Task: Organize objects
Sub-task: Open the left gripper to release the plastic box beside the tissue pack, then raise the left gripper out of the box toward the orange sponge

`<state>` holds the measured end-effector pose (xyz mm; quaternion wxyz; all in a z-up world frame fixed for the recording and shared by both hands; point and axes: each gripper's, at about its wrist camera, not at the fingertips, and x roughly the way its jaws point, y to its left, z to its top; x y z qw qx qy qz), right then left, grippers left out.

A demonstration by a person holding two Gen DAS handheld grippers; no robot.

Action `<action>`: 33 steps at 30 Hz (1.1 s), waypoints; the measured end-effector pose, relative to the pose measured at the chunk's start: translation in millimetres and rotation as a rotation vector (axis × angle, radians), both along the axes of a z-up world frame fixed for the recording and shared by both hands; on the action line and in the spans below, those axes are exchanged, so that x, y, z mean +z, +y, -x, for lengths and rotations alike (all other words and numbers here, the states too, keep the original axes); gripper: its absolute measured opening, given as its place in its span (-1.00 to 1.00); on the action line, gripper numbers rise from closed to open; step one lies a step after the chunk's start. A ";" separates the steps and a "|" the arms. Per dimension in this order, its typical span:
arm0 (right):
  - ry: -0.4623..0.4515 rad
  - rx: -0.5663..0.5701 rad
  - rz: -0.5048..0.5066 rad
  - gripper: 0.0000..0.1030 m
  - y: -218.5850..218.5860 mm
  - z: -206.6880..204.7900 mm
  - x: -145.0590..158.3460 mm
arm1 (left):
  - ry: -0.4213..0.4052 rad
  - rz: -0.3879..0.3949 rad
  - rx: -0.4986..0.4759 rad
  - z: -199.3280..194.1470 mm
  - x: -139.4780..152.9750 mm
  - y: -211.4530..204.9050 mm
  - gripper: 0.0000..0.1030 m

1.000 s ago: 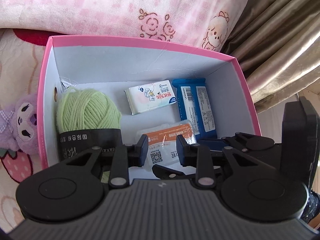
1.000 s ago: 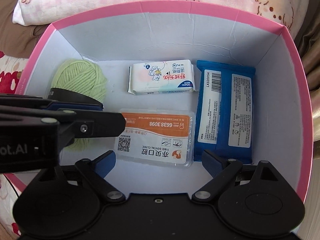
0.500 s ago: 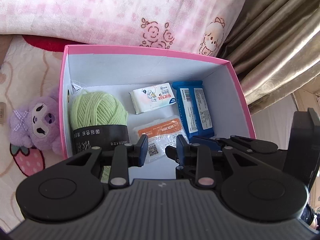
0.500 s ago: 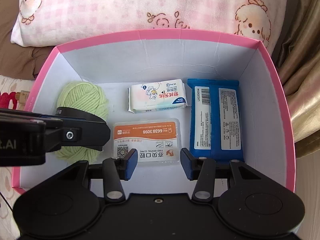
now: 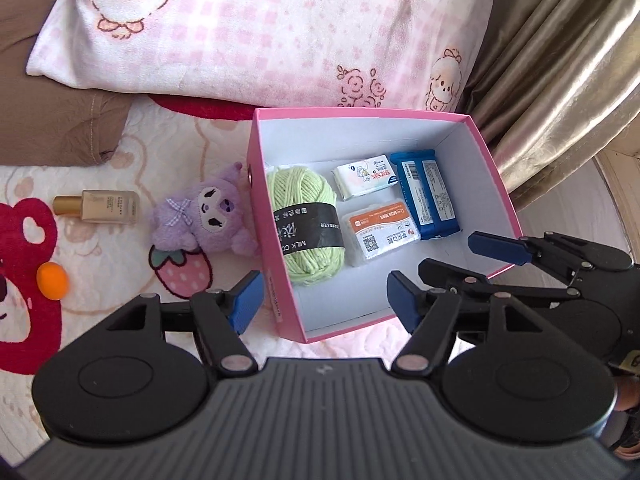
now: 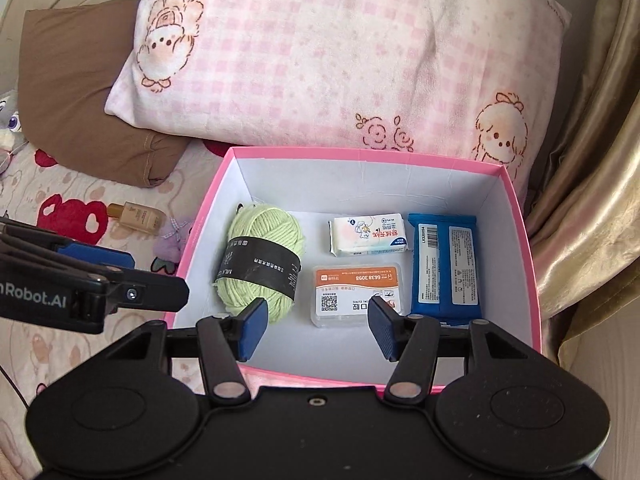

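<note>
- Left gripper [image 5: 326, 302]: fingers, nearly together a second ago, are opening; nothing between them.
- Left gripper has drawn up and back; the pink box [image 5: 276, 296] now lies ahead of the fingers, no longer around them.
- Newly in view left of the fingers: plush toy [image 5: 204, 220], bottle [image 5: 98, 208], orange ball [image 5: 52, 280].
- Right gripper [image 6: 318, 330]: fingers narrowed from wide, now reopening, empty, withdrawn to the box's near wall.
</note>
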<state>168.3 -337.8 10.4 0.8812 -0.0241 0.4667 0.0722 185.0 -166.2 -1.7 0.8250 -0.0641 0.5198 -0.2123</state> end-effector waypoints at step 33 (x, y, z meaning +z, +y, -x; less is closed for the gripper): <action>-0.051 0.276 -0.017 0.73 128.1 70.0 66.9 | -0.167 -0.177 -0.020 66.8 61.7 141.7 0.61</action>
